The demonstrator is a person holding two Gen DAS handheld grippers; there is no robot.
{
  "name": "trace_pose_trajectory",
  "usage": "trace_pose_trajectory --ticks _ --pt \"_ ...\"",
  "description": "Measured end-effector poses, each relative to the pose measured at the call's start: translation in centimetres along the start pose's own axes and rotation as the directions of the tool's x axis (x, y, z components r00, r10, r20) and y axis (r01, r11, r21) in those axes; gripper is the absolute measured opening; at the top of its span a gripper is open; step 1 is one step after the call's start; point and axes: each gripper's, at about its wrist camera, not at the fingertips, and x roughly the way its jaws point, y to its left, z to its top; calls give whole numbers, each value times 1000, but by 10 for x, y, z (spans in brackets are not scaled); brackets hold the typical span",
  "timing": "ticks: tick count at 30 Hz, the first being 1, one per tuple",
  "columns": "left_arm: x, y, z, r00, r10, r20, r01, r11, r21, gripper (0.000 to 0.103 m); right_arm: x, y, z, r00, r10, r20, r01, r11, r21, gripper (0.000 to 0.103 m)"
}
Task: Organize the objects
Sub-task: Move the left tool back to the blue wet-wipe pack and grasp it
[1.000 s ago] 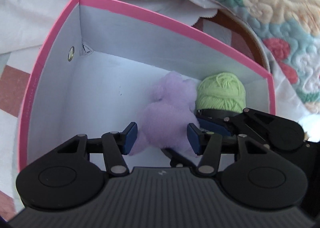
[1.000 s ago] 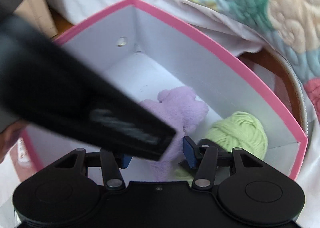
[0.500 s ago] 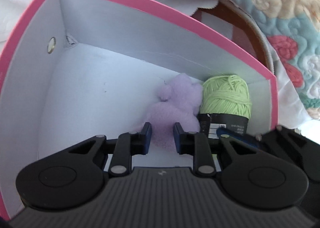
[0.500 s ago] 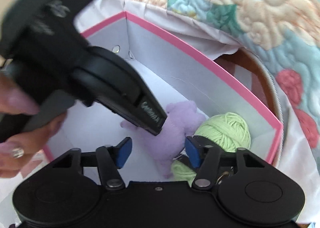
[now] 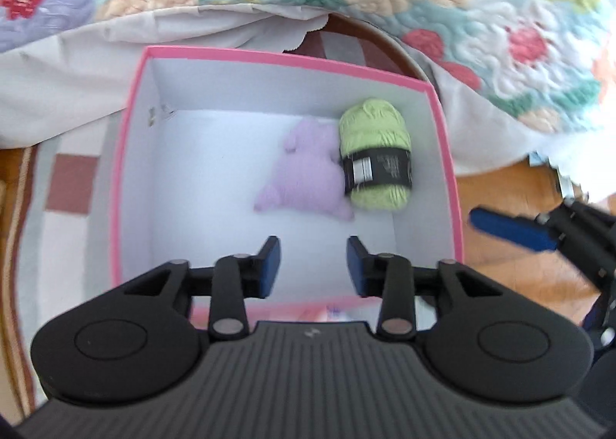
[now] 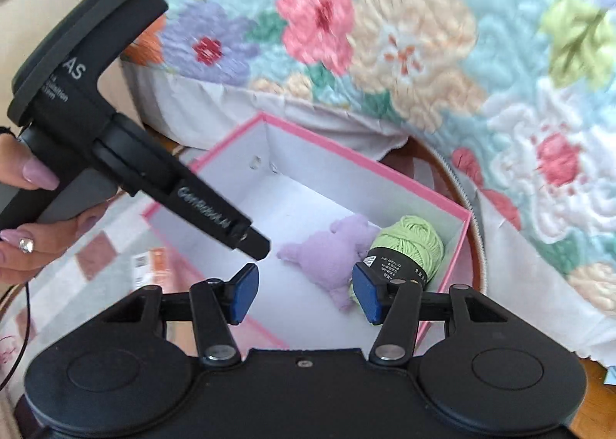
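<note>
The left gripper [image 5: 312,262] hung above the pink box [image 5: 446,169], jaws opening and empty. The plush toy [image 5: 304,173] and yarn [image 5: 375,154] lay touching ahead of it, inside the box. The right gripper [image 6: 304,289] was parted too — nothing held.
</note>
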Motion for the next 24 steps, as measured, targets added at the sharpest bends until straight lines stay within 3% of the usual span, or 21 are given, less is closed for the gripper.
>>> trace_pose_trajectory --ticks 6,9,16,24 --pt "-56 -7 -34 993 102 59 -104 994 18 47 -65 26 -2 1000 -6 8 6 999 -54 65" --pt "-76 -5 -46 991 109 82 -109 994 -1 48 -79 40 -5 999 -47 -22 45 995 -86 65" --pt "-113 -14 -78 989 116 86 -120 992 47 55 -104 60 -16 999 -9 -47 4 995 -102 66" --pt "-150 -29 -115 993 97 70 -104 989 101 62 -144 80 -30 994 63 -87 -71 993 -93 76"
